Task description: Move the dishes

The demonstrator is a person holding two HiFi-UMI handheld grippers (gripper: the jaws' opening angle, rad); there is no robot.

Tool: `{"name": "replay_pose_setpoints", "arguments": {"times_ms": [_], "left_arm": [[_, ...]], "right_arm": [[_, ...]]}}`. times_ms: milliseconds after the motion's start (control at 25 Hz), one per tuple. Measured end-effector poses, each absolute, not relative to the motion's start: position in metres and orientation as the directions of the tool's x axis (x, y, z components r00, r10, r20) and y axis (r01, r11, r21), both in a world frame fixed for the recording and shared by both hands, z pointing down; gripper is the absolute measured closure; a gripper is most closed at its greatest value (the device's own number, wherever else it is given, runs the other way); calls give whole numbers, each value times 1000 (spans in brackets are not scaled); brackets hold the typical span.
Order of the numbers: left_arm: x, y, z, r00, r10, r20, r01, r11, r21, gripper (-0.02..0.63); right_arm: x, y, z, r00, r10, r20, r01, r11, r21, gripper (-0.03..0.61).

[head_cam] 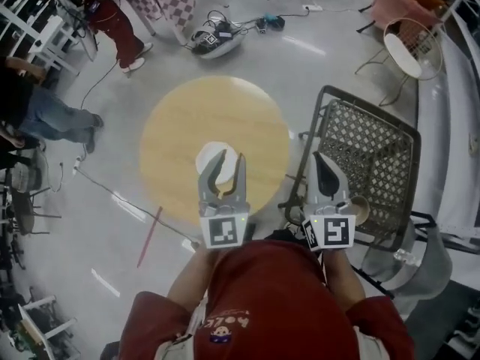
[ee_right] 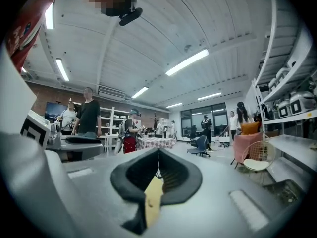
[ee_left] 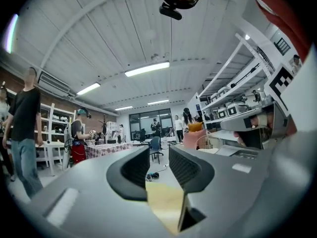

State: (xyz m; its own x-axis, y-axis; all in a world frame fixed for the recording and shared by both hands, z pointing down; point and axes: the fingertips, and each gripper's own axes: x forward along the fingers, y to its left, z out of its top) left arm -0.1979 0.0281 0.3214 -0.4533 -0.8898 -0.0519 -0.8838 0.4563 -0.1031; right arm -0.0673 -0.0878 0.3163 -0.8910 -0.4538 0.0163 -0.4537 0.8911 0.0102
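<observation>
Wooden round desk [head_cam: 180, 126] fills the frame's centre, with a metal mesh chair [head_cam: 375, 156] at its right. A white plate [head_cam: 206, 157] lies mid-desk. The left tool [head_cam: 231, 160] overlaps the plate, jaws partly apart and empty. The right tool [head_cam: 319, 157] is closed and empty.

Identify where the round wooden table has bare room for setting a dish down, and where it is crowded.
The round light wooden table is bare along its far half and its left and right sides. The one crowded patch is just nearer than centre, where the small white dish lies and the left tongs reach over it.
</observation>
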Motion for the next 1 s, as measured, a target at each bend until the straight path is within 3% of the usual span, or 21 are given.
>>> {"name": "replay_pose_setpoints", "arguments": {"times_ms": [600,1000], "left_arm": [[-277,130,314,-643,-762,-79,-752,647,-124,483],[-300,163,323,-694,-716,-79,-708,698,-102,535]], "right_arm": [[-181,-12,318,-972,-233,-3,-233,972,16,575],[-212,16,325,-984,-179,5,-179,984,18,575]]}}
